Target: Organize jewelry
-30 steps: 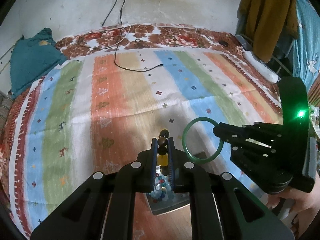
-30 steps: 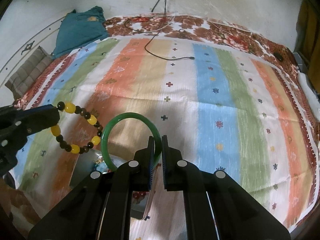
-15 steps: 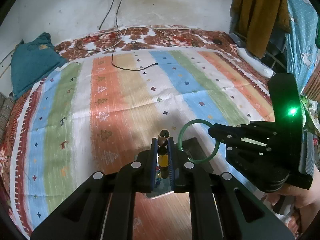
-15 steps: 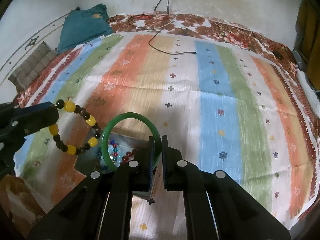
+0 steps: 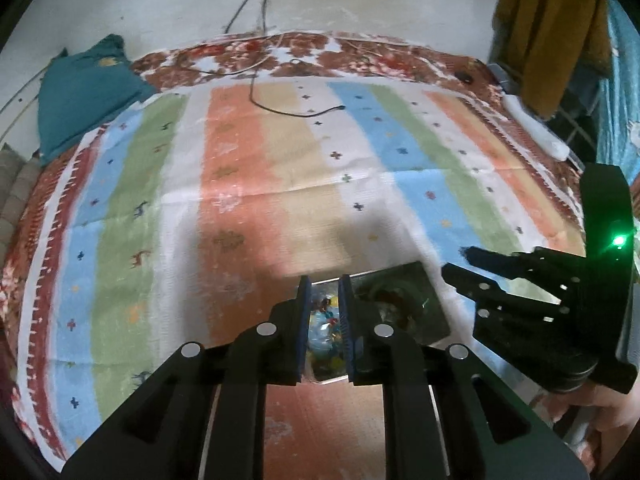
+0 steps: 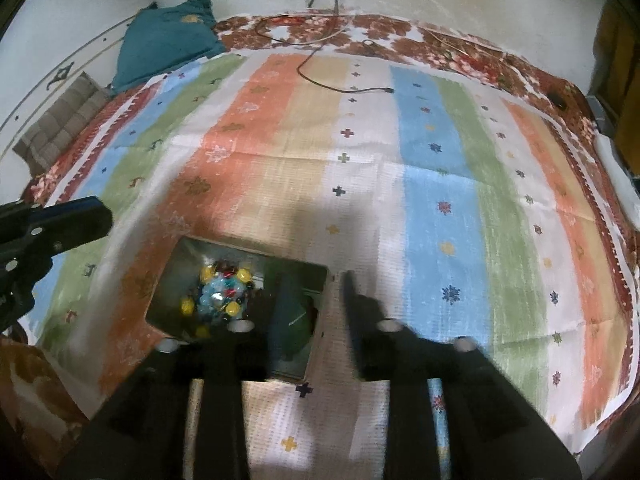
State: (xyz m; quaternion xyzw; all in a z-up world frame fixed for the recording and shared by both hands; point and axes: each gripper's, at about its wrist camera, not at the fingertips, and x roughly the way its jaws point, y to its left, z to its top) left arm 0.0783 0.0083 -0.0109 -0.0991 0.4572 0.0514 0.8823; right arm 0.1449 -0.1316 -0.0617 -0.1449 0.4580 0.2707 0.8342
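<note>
A striped cloth [image 5: 248, 184] covers the bed, with a teal pillow [image 5: 84, 92] at its far left corner and a black cable [image 5: 280, 108] trailing across the far end. Near the front edge of the cloth sits a shallow dark tray [image 6: 192, 280], lying flat.

The tray holds the jewelry. In its left part lies a heap of beads [image 6: 220, 296], yellow, pale blue, red and dark, bunched together. In its right part lies a green bangle [image 6: 292, 320], blurred and partly behind the right claw's left finger; whether it lies flat or leans cannot be told.

The right claw [image 6: 314, 300] hangs over the right edge of the tray, pointing steeply down. Its jaws are opening, the gap between them is wide and nothing is pinched there; the bangle sits below and just beside the left finger, free of the pads. In the left wrist view the same claw [image 5: 460, 260] shows at the right, beside the tray [image 5: 432, 304].

The left claw [image 5: 325, 284] hangs over the left part of the tray, directly above the beads [image 5: 326, 320]. Its jaws are just parting, a narrow slot between the blue pads [image 5: 303, 312], with nothing held in it.
</note>
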